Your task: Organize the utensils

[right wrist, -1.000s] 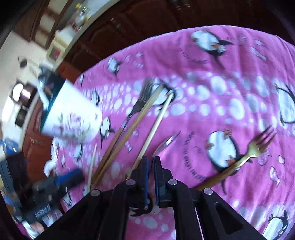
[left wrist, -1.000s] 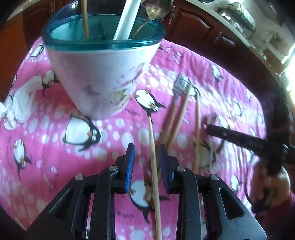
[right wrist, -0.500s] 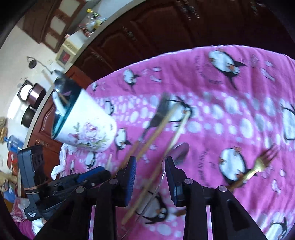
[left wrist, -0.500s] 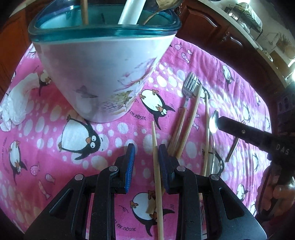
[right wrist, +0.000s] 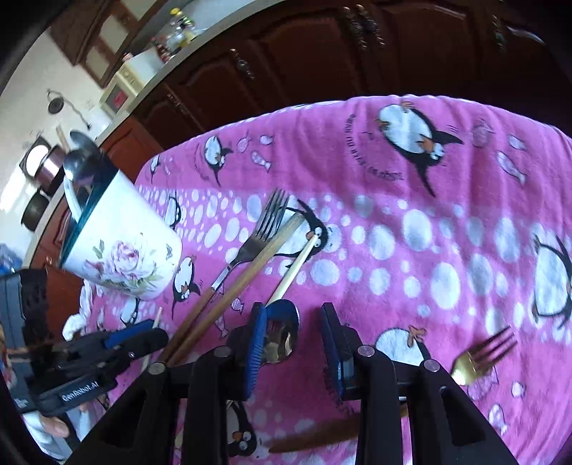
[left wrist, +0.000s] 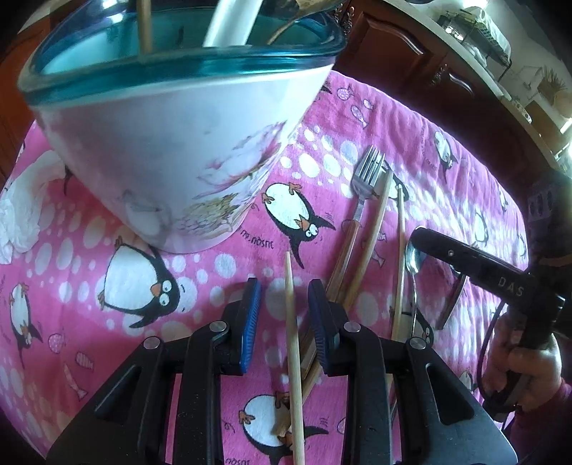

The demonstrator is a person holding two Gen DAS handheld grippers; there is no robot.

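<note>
The left gripper (left wrist: 284, 304) has its fingers apart, straddling a pale wooden chopstick (left wrist: 294, 343) that lies on the pink penguin-print cloth (left wrist: 447, 171) covering the surface. Neither blue pad touches the chopstick.

Directly ahead of this gripper stands the white floral utensil holder (left wrist: 171, 143) with a teal rim. It holds a wooden stick (left wrist: 144, 25), a white handle (left wrist: 228, 21) and a metal spoon (left wrist: 307, 10).

To the right of the holder lie, side by side, a silver fork (left wrist: 366, 175) with a wooden handle, a flat wooden utensil (left wrist: 371, 236) and a second pale chopstick (left wrist: 399, 257). The flat utensil's tip overlaps the fork's tines.

The right gripper (right wrist: 293, 343) also has its fingers apart. A silver spoon (right wrist: 282, 336) sits between them, its bowl close against the left pad; whether it touches cannot be told. In the left wrist view the same spoon's bowl shows just under the tip of the right gripper's finger.

A gold fork (right wrist: 482, 354) lies on the cloth to the right of the right gripper, apart from the other utensils. A brown wooden handle (right wrist: 314, 436) lies below the gripper body, partly hidden.

Crumpled white tissue (left wrist: 21, 211) rests on the cloth left of the holder.
</note>
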